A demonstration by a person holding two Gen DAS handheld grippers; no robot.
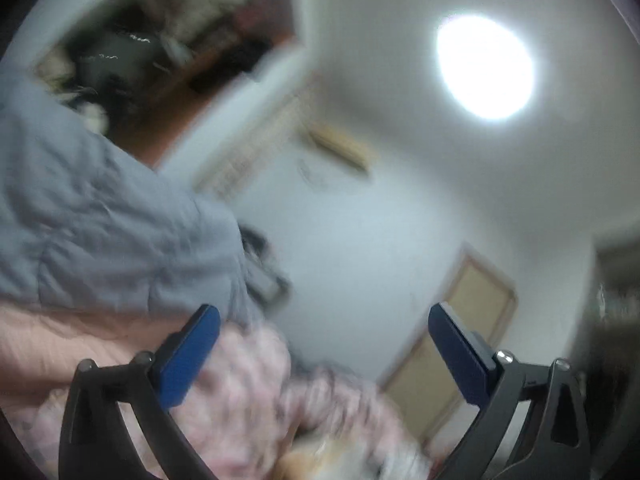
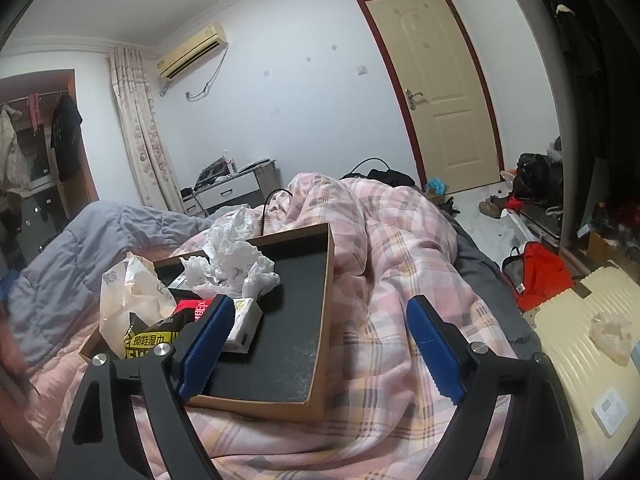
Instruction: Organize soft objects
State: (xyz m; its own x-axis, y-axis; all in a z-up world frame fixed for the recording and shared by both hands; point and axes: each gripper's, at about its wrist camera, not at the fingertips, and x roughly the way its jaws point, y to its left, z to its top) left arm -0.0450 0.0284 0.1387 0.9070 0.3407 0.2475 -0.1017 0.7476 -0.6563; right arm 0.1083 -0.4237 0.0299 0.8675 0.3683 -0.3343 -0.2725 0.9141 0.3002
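In the blurred left wrist view, the left gripper points up toward the ceiling lamp, its 2 fingers apart and holding nothing, with a grey quilt and pink plaid duvet at lower left. In the right wrist view, the right gripper hangs with fingers apart over the pink plaid duvet, beside a cardboard tray holding crumpled tissue.

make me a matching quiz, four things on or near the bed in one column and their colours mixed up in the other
Things:
1. quilt
2. bag
3. suitcase
4. blanket

Colours:
a. cream
b. grey-blue
c. pink plaid
d. red

Pairs: 1-c, 2-d, 3-a, 4-b
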